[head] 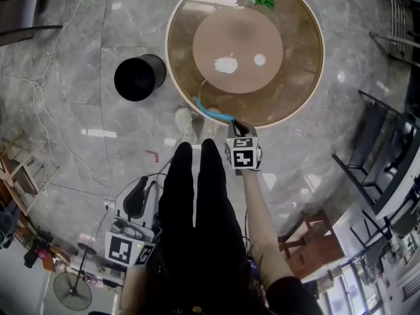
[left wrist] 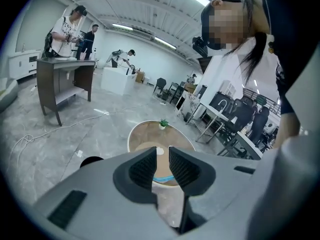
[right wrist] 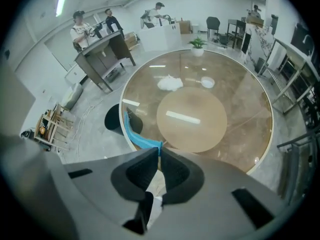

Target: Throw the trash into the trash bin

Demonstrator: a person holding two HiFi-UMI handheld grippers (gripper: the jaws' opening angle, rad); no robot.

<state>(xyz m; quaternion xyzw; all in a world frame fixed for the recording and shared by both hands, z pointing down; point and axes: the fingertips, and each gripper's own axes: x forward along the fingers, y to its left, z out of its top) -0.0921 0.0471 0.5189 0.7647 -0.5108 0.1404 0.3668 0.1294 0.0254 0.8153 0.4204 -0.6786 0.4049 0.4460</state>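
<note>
- Black trash bin [head: 139,77]: on the floor, just left of the round glass table [head: 298,77].
- Left gripper [left wrist: 161,166]: well back from the table. Only its own view shows the fingers slightly parted, nothing between.
- Blue strip [right wrist: 134,134]: lies along the table's near rim.
- Right gripper [right wrist: 159,156]: its own view shows the fingers closed on the strip's end.

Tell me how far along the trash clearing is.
Done: nothing visibly binned; the black trash bin looks dark inside. In hand: the right tongs are shut on the blue strip at the table edge. Left: carry it to the bin, then the crumpled white paper and small white scrap.
</note>
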